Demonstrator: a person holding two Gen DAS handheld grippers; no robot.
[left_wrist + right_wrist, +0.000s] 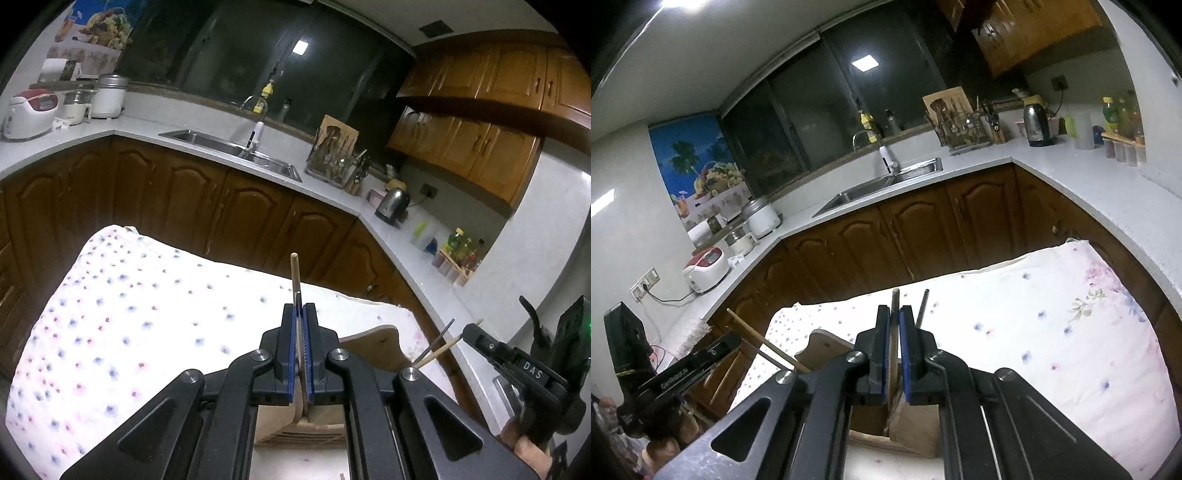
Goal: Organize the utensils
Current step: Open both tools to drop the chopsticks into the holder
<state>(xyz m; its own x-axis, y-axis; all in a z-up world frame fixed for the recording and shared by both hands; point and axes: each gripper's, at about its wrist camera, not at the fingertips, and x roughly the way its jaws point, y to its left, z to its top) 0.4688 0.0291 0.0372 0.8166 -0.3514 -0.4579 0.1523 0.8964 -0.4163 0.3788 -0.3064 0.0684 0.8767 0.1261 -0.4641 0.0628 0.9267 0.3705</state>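
1. L gripper [300, 314]: jaws closed on a pair of chopsticks, one light wooden stick [295, 273] w/ a dark one tight beside it; tips stick up past the blue pads. Lower ends run down into the wooden holder [373, 349] that sits on the floral tablecloth [129, 295].
2. R gripper [894, 317]: jaws a crack apart around a dark chopstick [894, 301]; a gap shows on the right pad's side, so grip looks loose at best. No earlier pic, so can't say more than that.
3. Second dark stick [922, 306] stands just right of the R jaws, outside them, already leaning in the holder [827, 347].
4. From the R cam, L gripper's body [690, 365] sits low left, its sticks angled up over the holder's edge.
5. Step in hand, my read: drop-off. Both pairs are over/inside the holder compartments; R side seems at release, L side not yet.
6. Next move needs: R jaws wider, then lift straight back so pads don't drag the stick out. L must ease lower so ends seat in the box before letting go.
7. Risk: sticks tip out over the holder's low wall if let go while tilted.
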